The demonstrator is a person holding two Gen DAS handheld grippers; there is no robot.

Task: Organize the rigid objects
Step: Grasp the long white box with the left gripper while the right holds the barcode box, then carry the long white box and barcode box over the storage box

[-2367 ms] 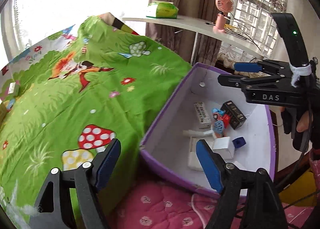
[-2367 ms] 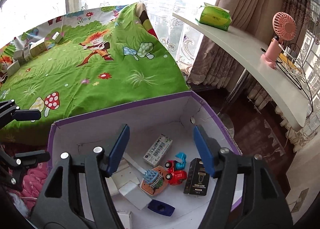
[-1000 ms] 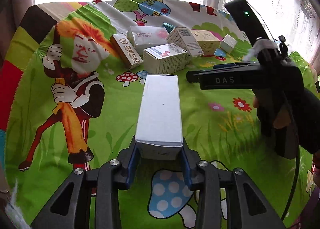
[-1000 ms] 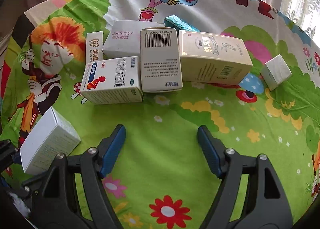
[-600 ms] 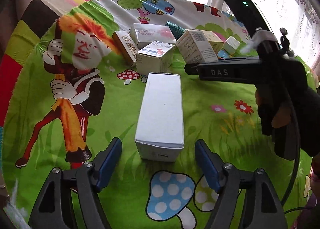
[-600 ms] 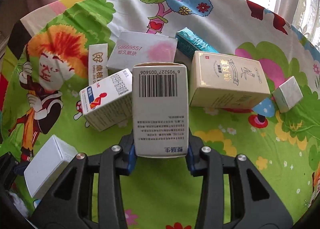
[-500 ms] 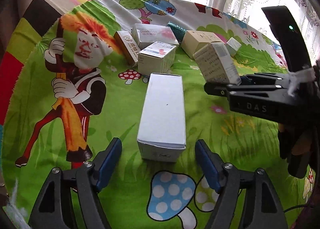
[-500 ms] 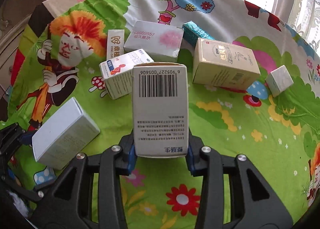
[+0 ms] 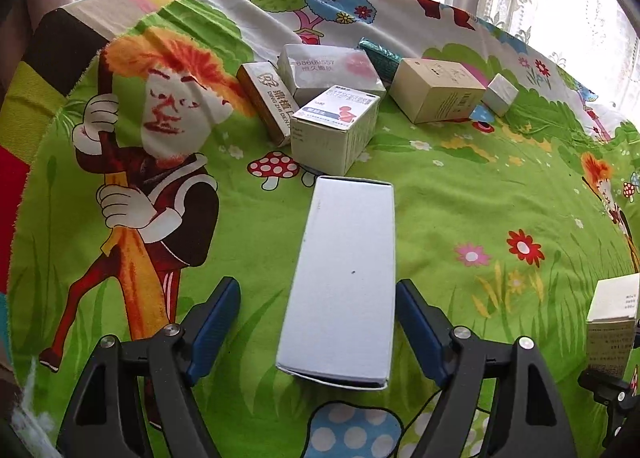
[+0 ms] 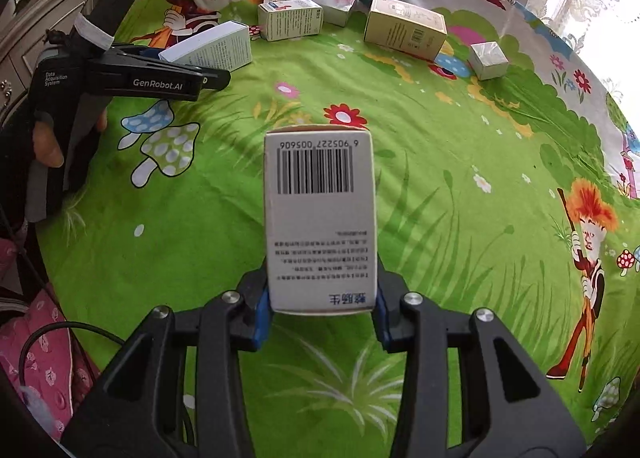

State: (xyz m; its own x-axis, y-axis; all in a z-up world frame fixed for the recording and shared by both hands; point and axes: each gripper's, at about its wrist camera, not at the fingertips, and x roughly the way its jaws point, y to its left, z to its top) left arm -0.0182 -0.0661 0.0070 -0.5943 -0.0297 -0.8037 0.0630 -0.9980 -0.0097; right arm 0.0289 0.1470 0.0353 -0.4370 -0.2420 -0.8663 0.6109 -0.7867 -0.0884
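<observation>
Right wrist: barcode box (image 10: 320, 218) hides pads (clamped).

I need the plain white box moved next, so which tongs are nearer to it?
Left. The left tongs straddle the white box, jaws opening, pads clear of it. The right tongs are off to its right, clamped on the barcode box.

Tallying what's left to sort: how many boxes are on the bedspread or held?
8. Barcode box in the right gripper; white box between the opening left gripper jaws; six clustered beyond. Others may hide behind.
</observation>
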